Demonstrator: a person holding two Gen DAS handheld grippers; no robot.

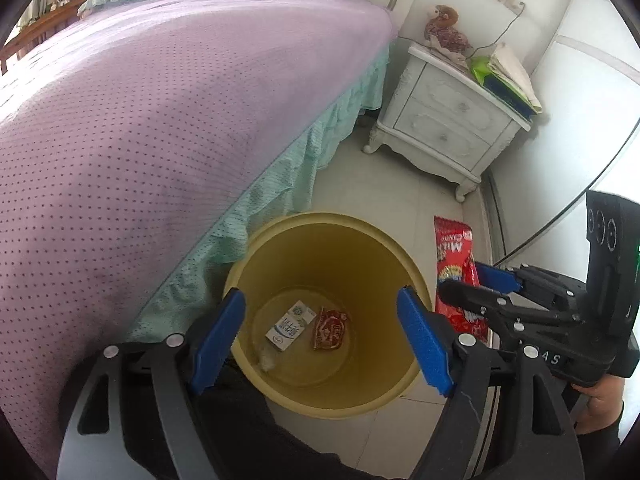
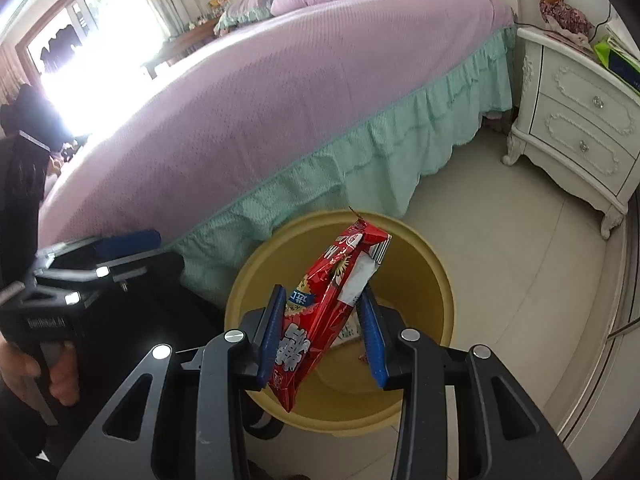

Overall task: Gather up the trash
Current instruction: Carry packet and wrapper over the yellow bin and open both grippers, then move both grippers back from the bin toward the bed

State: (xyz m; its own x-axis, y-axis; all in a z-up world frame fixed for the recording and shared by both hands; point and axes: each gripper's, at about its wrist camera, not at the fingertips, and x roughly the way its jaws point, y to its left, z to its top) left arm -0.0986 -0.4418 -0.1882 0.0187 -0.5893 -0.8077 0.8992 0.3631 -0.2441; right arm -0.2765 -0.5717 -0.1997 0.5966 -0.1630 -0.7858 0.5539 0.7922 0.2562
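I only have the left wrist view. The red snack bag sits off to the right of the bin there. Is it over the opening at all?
Observer: In the right wrist view the red snack bag hangs above the yellow bin, over its opening.
Operator: Is the right gripper really clamping it?
Observer: Yes, the right gripper has both pads pressed on the bag's sides.
Operator: Anything printed on the bag's far side?
Observer: A white panel and a barcode near its top end.
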